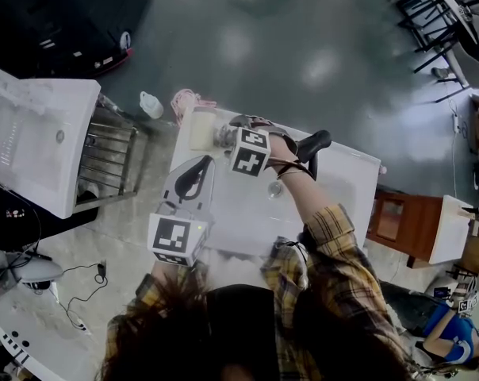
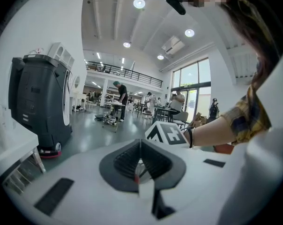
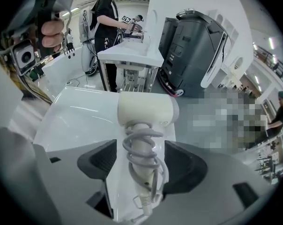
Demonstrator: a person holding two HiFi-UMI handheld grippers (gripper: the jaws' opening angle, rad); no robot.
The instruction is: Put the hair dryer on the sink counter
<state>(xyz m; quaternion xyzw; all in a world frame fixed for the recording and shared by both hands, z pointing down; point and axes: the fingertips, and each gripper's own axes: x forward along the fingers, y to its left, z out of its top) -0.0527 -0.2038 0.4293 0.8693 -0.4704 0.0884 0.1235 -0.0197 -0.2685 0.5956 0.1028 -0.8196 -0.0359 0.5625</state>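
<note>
A cream hair dryer (image 3: 146,109), its grey cord wound round the handle, lies on the white sink counter (image 3: 76,121). My right gripper (image 3: 142,165) is open, one jaw on each side of the handle, and the pads are not pressing on it. In the head view the hair dryer (image 1: 201,128) rests at the counter's (image 1: 239,213) far left corner, just ahead of the right gripper (image 1: 226,135). The left gripper (image 1: 193,173) hovers over the counter's left edge. Its jaws are shut with nothing held, as the left gripper (image 2: 140,162) view confirms.
A second white sink unit (image 1: 33,149) and a metal rack (image 1: 109,153) stand to the left. A plastic bottle (image 1: 151,104) and a pink bundle (image 1: 188,100) lie on the floor beyond the counter. A wooden cabinet (image 1: 398,221) is at the right. A dark grey machine (image 3: 193,55) stands ahead.
</note>
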